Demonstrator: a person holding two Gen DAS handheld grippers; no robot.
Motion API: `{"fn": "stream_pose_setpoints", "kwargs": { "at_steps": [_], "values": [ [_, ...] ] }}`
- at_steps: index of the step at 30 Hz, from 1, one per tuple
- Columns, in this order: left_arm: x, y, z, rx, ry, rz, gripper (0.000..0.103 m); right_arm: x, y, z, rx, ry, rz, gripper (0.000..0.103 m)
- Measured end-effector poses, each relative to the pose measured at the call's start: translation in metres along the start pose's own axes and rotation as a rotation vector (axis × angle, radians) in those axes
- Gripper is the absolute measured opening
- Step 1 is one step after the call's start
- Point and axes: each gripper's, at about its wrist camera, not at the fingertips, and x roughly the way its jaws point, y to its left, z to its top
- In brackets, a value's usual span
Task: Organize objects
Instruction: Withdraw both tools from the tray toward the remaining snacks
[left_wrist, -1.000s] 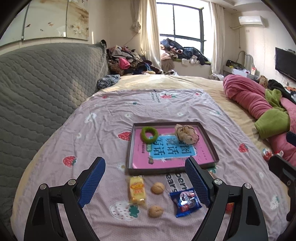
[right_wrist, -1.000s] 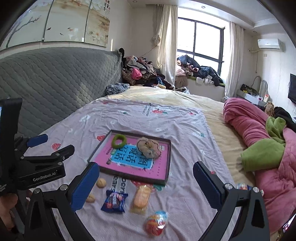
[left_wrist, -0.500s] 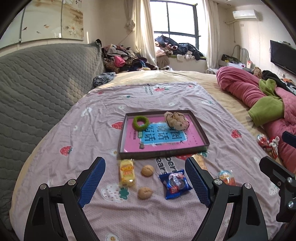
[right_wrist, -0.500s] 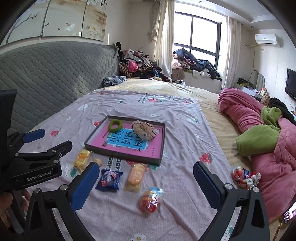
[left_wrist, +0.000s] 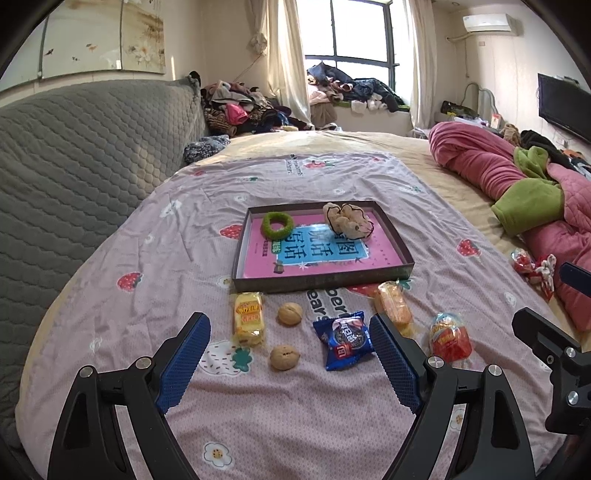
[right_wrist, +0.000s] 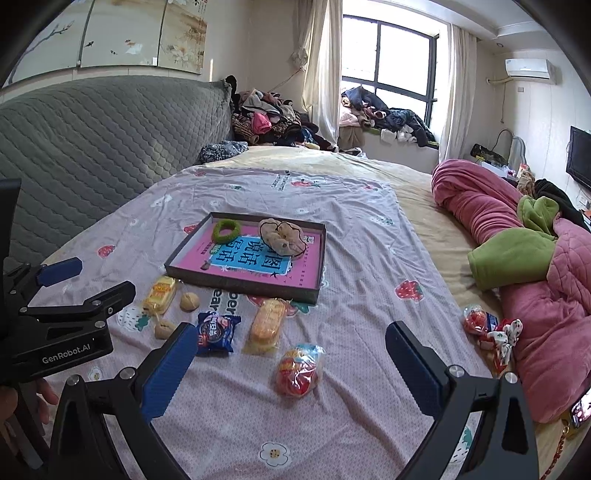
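Both the left gripper (left_wrist: 290, 350) and right gripper (right_wrist: 291, 354) hover empty, jaws spread wide, snacks mid-frame below the tray (left_wrist: 321, 282).

Pale lilac sheet (left_wrist: 155, 236) printed with red strawberries and white flowers. Dark brown tray (left_wrist: 321, 282), lined by a pink book cover (left_wrist: 321, 254) with a blue panel of white characters. Green fuzzy ring (left_wrist: 277, 224); beige scrunchie (left_wrist: 349, 221) edged in black. Yellow snack pack (left_wrist: 248, 323), blue cookie packet (left_wrist: 344, 339), orange cake wrapper (left_wrist: 393, 308), red-and-yellow packet (left_wrist: 448, 338), tan walnuts (left_wrist: 290, 314). Grey quilted headboard (right_wrist: 92, 147); pink quilt (right_wrist: 546, 314) lined with green.
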Motion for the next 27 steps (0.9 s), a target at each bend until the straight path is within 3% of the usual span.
{"fn": "stream_pose_setpoints", "kwargs": {
  "at_steps": [27],
  "values": [
    [0.035, -0.005, -0.05, -0.003, 0.069, -0.031, 0.089, 0.029, 0.004, -0.038, 0.001, 0.066, -0.016, 0.102]
  ]
}}
